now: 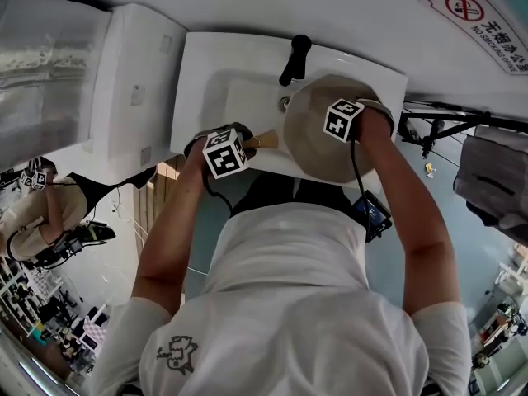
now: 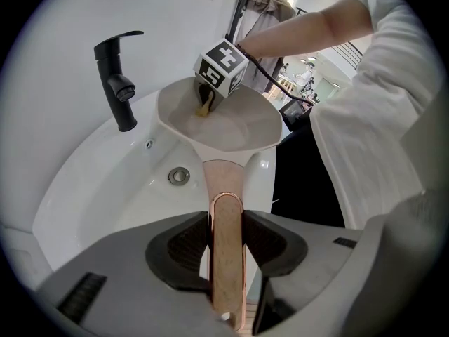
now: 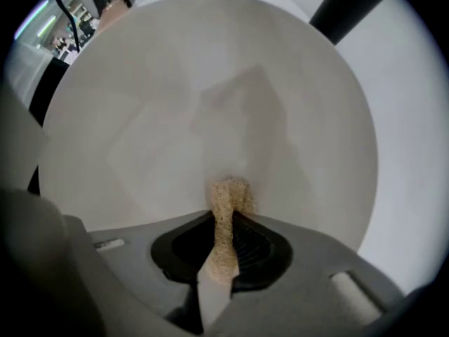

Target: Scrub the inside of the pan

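Observation:
A cream pan point(image 1: 318, 130) is held tilted over the white sink point(image 1: 223, 89). Its wooden handle point(image 2: 226, 258) with a copper rim runs back between the jaws of my left gripper point(image 2: 227, 248), which is shut on it. The pan's bowl point(image 2: 221, 121) lies ahead, above the basin. My right gripper point(image 3: 223, 243) is shut on a tan scrubbing sponge point(image 3: 226, 220), whose tip presses against the pan's pale inner surface point(image 3: 210, 104). In the head view the right gripper point(image 1: 342, 120) sits over the pan and the left gripper point(image 1: 227, 151) at the sink's front edge.
A black faucet point(image 2: 119, 76) stands at the back of the sink, with the drain point(image 2: 179, 176) below it. A white wall is behind. A no-smoking sign point(image 1: 483, 19) hangs at the right. A white cabinet point(image 1: 132, 81) stands left of the sink.

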`<state>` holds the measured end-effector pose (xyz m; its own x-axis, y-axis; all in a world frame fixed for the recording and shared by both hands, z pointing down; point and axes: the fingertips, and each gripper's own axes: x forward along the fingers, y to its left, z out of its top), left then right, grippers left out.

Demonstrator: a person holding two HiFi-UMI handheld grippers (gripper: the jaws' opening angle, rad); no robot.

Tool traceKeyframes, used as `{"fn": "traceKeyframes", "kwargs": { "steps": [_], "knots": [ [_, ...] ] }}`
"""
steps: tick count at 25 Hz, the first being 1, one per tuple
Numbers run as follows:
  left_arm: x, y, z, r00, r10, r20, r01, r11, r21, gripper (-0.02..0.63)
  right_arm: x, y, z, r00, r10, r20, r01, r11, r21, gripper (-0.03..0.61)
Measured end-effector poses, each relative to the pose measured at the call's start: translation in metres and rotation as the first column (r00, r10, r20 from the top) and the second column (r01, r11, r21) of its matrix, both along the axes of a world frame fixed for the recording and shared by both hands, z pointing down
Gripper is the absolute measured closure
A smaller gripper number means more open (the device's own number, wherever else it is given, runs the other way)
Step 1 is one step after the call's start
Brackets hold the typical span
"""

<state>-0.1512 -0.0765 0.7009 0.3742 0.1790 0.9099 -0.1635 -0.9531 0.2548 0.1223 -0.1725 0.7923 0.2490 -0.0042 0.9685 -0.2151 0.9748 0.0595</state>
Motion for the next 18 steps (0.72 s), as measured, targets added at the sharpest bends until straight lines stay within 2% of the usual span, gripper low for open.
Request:
{"fn": "traceKeyframes", "kwargs": {
  "steps": [5, 11, 14, 18],
  "knots": [
    [-0.001, 0.0, 0.0, 1.0, -0.005, 0.004, 0.005, 1.0, 0.002, 0.457, -0.035, -0.021, 0.0, 0.992, -0.01, 0.127, -0.003, 0.995, 0.099, 0.515],
    [-0.001, -0.001, 0.0, 1.0, -0.002, 0.004, 0.002, 1.0, 0.002, 0.457, -0.084, -0.025, -0.007, 0.939, 0.043, 0.342, -0.077, 0.993, 0.086, 0.514],
    [-0.001, 0.0, 0.0, 1.0, -0.002, 0.0, 0.002, 1.0, -0.002, 0.457, -0.106, -0.018, -0.013, 0.882, 0.152, 0.446, -0.171, 0.985, 0.002, 0.512],
    [0.0, 0.001, -0.001, 1.0, -0.007, -0.009, 0.007, 1.0, -0.006, 0.459, -0.118, -0.003, -0.015, 0.758, 0.393, 0.521, -0.344, 0.919, -0.193, 0.511]
  ]
}}
